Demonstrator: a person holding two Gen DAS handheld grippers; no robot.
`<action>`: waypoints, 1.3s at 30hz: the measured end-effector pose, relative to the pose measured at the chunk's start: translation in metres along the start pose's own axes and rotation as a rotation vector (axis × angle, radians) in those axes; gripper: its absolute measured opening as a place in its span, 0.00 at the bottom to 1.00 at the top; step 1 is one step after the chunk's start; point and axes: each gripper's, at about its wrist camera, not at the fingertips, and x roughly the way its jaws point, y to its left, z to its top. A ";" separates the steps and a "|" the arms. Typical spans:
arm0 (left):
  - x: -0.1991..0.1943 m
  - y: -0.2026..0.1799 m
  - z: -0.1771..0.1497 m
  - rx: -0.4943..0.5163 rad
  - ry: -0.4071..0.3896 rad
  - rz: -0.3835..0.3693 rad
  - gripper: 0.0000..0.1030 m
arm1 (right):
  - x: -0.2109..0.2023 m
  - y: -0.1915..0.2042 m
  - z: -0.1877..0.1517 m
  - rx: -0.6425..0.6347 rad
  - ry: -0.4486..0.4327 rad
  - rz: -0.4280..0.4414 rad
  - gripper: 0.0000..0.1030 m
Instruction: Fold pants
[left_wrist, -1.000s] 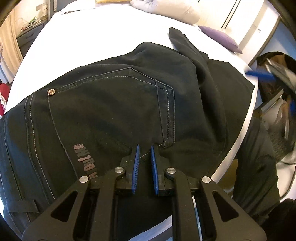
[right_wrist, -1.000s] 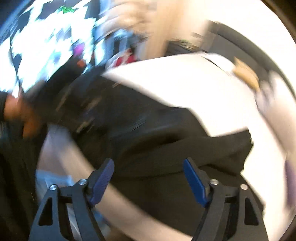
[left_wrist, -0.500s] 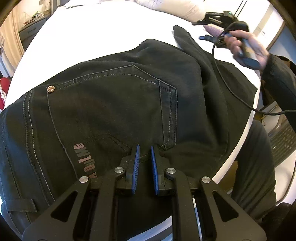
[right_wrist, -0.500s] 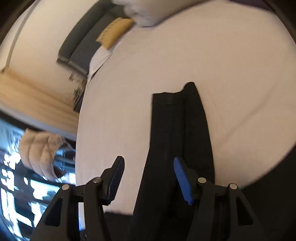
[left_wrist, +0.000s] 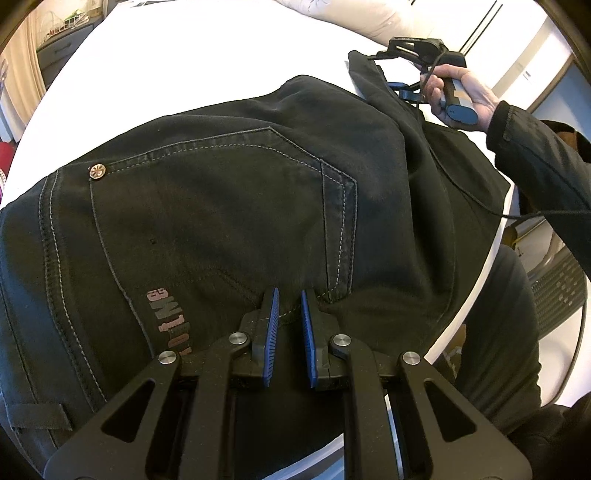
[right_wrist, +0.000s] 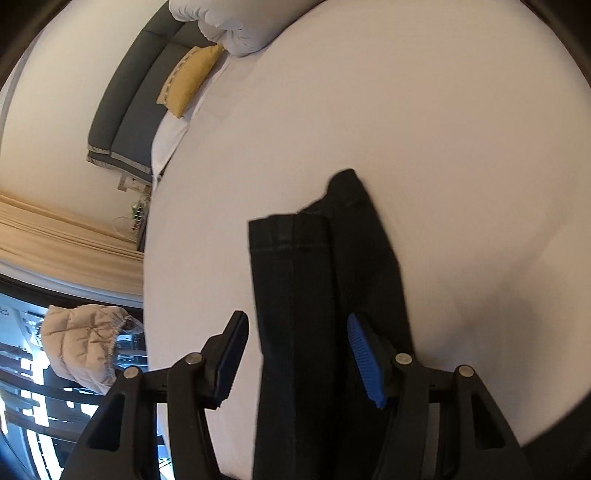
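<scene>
Black jeans (left_wrist: 229, 206) lie on the white bed (left_wrist: 192, 62); right gripper (right_wrist: 295, 354) has swung to the leg hems, upper right, jaws apart astride them; left gripper (left_wrist: 287, 310) stays shut at the seat, so folding can start.

Matt black denim pants (left_wrist: 229, 206) lie before you on a smooth white cloth bed sheet (left_wrist: 192, 62).

You see pale contrast stitching, a shiny metal rivet (left_wrist: 97, 171) and a rubbery-looking pink print (left_wrist: 173, 321) on the coarse twill; your left gripper (left_wrist: 288, 310) and right gripper (right_wrist: 295, 354) show matt black plastic frames, bright metal pins and ribbed blue pads (right_wrist: 364, 360). The yellow cushion (right_wrist: 188, 79) looks woven.
</scene>
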 end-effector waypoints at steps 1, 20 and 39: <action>0.000 0.000 0.000 0.000 0.000 0.000 0.12 | 0.002 0.001 0.002 -0.005 0.001 0.009 0.58; 0.002 -0.006 0.002 0.024 0.001 0.020 0.12 | -0.137 -0.048 -0.007 0.056 -0.306 0.087 0.05; 0.003 -0.029 0.016 0.041 0.037 0.078 0.12 | -0.258 -0.233 -0.115 0.489 -0.506 0.080 0.28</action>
